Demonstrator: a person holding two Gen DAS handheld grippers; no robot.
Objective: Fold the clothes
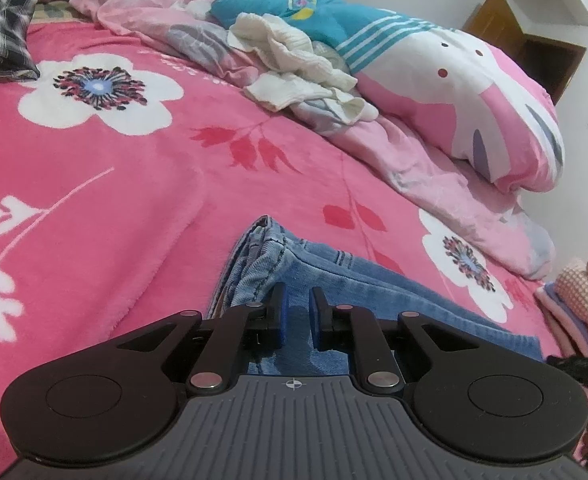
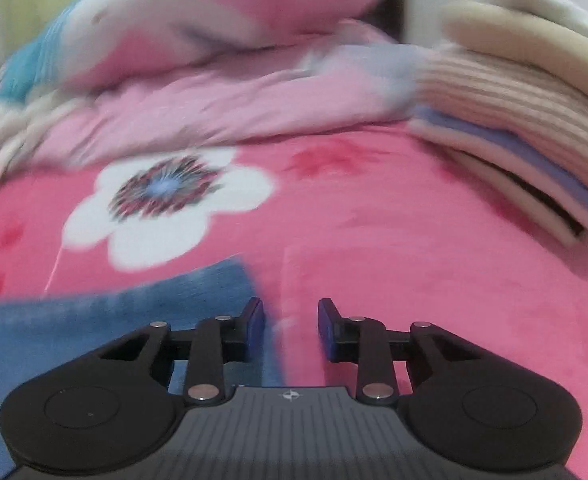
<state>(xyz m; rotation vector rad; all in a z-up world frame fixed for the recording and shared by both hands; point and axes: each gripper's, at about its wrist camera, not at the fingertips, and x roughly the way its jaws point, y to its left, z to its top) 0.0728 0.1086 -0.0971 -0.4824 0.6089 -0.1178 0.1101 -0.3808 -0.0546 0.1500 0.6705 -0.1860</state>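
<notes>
folded jeans (image 1: 334, 276) on pink blanket (image 1: 133, 184)

Jeans (image 1: 318, 276): blue denim, faded, visible twill grain and stitched seams, lying between and ahead of the left gripper (image 1: 298, 300) jaws. Gripper bodies matt black plastic, ribbed grey base, shiny metal pivot pins, blue pads (image 1: 283, 312) smooth. Bedspread (image 1: 133, 184): pink plush fleece, soft nap, printed flowers, under both jaws. Crumpled white cloth (image 1: 294, 64) far ahead, crinkled gauzy weave. Folded stack (image 2: 514, 120) ahead-right of right gripper (image 2: 290, 312): ribbed knit, blurred.
</notes>
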